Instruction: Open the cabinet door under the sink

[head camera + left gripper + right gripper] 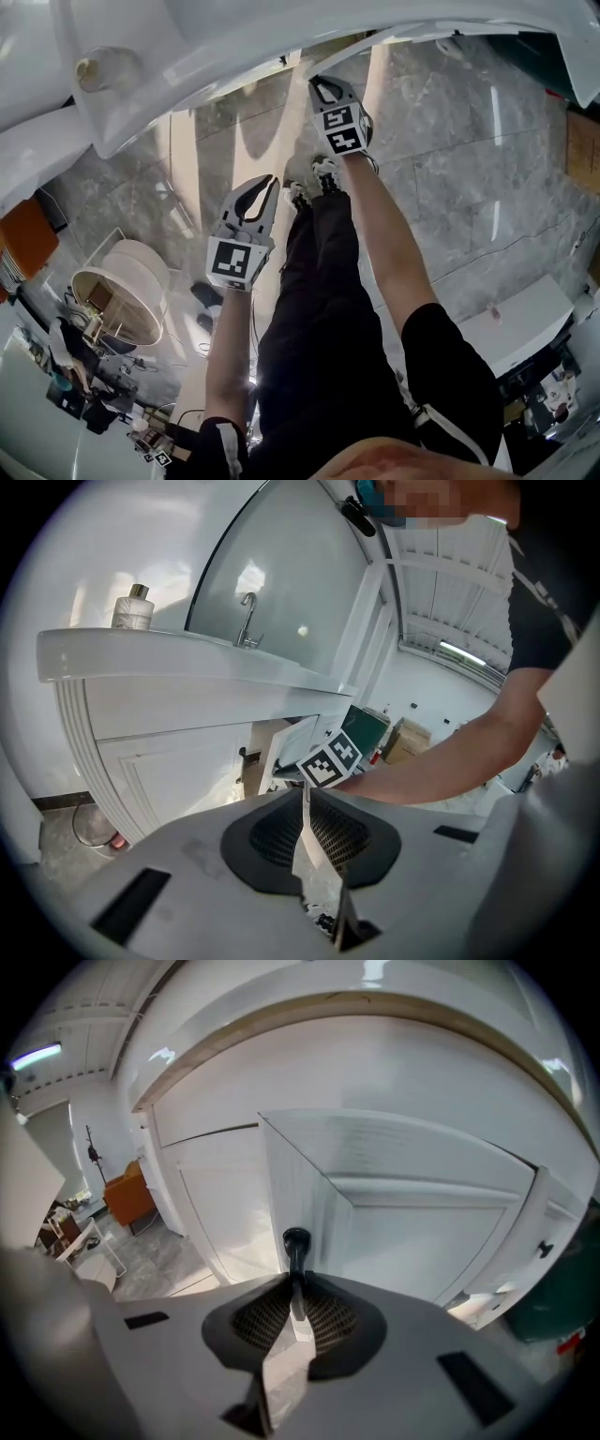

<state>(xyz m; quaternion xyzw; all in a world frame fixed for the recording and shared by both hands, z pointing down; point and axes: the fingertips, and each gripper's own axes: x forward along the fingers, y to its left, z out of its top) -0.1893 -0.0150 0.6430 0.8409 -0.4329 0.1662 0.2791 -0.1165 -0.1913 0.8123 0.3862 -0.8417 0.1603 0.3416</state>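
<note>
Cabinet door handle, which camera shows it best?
The right gripper view: the black handle sits close, clamped in the right gripper. The left gripper view shows only the ajar door; the head view misses the handle.

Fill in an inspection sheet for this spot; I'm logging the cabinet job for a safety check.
Surface: grey marble floor; white sink top.
Job's things: cabinet door ajar, with a black handle at its free edge.
Clutter: bottle on the sink top.
Grippers: right gripper shut on the handle; left gripper shut, empty, away from the door.
Cables: nothing seen.
Surroundings: faucet, orange chair.
</note>
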